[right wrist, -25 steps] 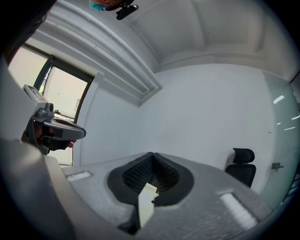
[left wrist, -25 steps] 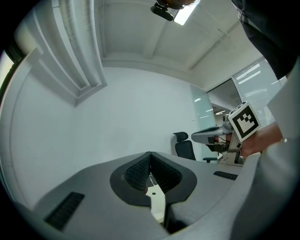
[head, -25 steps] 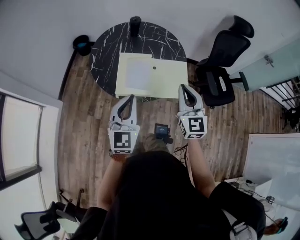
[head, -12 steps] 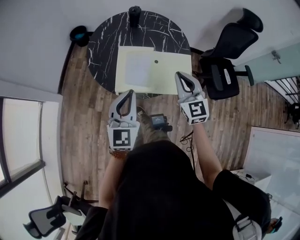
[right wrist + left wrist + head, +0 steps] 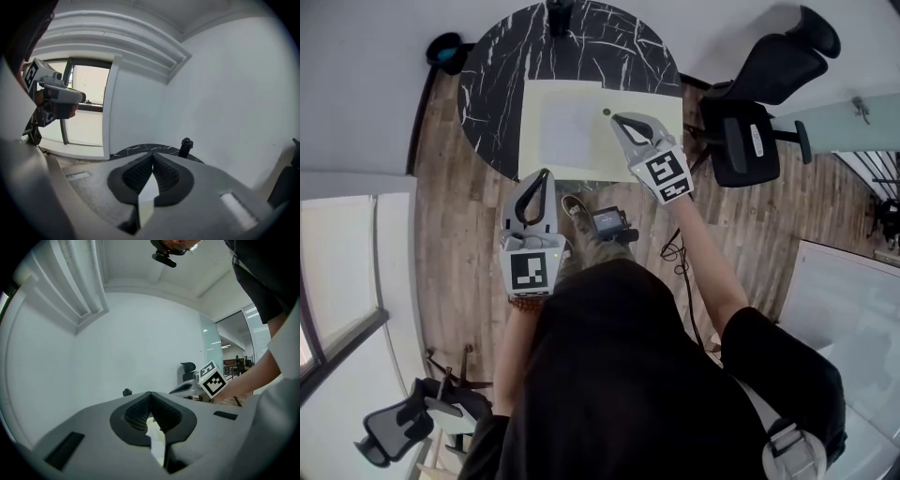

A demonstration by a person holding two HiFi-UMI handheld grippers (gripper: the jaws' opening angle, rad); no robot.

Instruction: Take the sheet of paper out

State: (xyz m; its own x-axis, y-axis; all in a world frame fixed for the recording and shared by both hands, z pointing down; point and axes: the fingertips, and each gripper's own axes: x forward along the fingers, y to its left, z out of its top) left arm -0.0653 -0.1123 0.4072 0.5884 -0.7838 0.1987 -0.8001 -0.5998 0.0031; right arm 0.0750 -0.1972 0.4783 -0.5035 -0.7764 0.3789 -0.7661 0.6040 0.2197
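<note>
A pale yellow folder (image 5: 536, 98) lies on the round black marble table (image 5: 492, 94). A whiter sheet of paper (image 5: 567, 131) shows in the folder's left half. My right gripper (image 5: 619, 119) hovers over the folder's middle, its tips beside a small dark fastener (image 5: 607, 112). Its jaws are shut with nothing between them, as the right gripper view (image 5: 153, 155) also shows. My left gripper (image 5: 544, 174) hangs at the table's near edge, just short of the folder. It is shut and empty too (image 5: 150, 394).
A dark bottle (image 5: 558, 14) stands at the table's far edge, also in the right gripper view (image 5: 186, 146). A black office chair (image 5: 759, 94) stands right of the table. A dark round object (image 5: 445, 52) sits on the wooden floor at the left.
My right gripper has moved forward and left, from the table's near edge to above the folder. The left gripper has crept a little toward the table.
</note>
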